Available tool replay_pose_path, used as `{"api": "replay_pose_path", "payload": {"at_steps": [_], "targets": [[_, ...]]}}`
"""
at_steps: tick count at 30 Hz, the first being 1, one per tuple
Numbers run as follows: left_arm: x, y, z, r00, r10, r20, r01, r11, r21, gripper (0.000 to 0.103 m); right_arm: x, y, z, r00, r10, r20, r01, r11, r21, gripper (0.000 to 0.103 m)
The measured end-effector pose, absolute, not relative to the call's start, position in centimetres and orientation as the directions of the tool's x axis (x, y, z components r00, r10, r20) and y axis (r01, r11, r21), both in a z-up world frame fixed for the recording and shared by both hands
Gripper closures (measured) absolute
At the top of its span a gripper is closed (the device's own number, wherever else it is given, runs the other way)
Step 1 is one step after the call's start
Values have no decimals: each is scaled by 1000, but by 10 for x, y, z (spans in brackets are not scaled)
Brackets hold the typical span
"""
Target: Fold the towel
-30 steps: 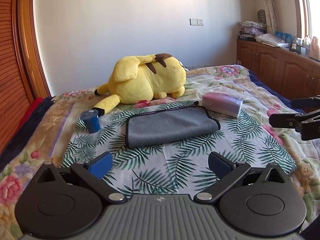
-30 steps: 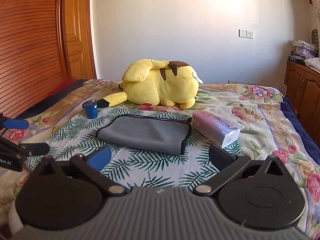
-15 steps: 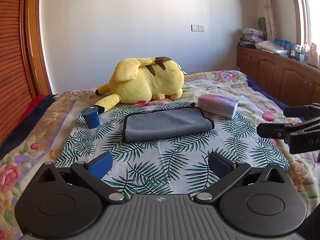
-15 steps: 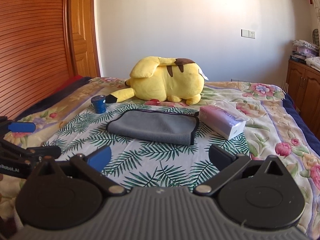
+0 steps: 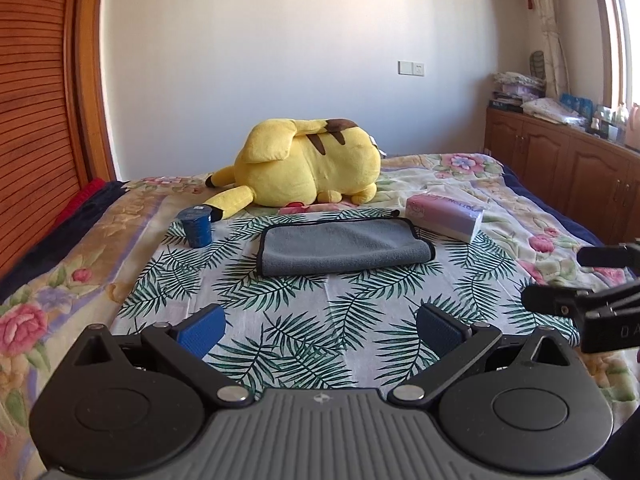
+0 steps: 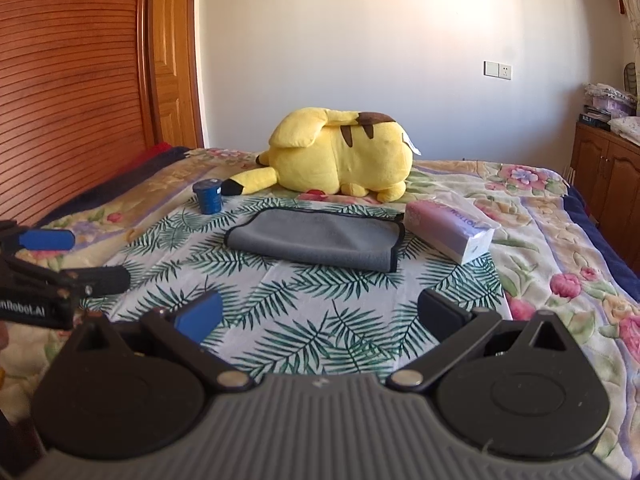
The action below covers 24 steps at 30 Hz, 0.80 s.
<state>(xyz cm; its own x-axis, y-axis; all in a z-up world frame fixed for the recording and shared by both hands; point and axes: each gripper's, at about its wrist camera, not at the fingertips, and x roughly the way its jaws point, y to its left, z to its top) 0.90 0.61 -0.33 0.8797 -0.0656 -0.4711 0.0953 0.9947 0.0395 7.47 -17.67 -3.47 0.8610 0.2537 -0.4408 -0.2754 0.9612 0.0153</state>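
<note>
Grey towel (image 5: 344,246) is seen lying folded flat on the palm-leaf sheet (image 5: 304,320), mid-bed, black trim showing along its edges. It is flanked by a dark blue cup (image 5: 196,226) to its left, well apart, and a pink tissue pack (image 5: 444,222) just beside its right far corner. A yellow Pikachu plush (image 5: 312,168) is laid on its side behind the towel, its black-tipped tail reaching toward the cup.

Left gripper (image 5: 320,330) is held near the front of the sheet w/ blue pads spread wide, nothing between them; towel is well ahead, not touched. Right gripper (image 6: 320,316) is likewise held wide apart & empty, w/ the towel (image 6: 316,238) ahead of it, untouched. In the right wrist view the left gripper is caught side-on at the left edge, fingers (image 6: 48,240) parted. In the left wrist view the right gripper is caught at the right edge, also parted.

Wooden cabinets (image 5: 560,176) are seen along the right wall, a slatted wooden door (image 6: 68,80) at left.
</note>
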Motion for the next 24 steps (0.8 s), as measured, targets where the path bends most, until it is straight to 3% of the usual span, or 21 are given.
{"api": "replay_pose_path", "payload": {"at_steps": [9,24], "targets": [[10,7,-14,886,-51,-461,75,997,35,16,76,-182,-48,861,244,-447,-252,967,42,0],[2,8,-7,923,-44,-381,67,997,48,16,70,-196,-43,920,188,-343,-175,982,68,0]]}}
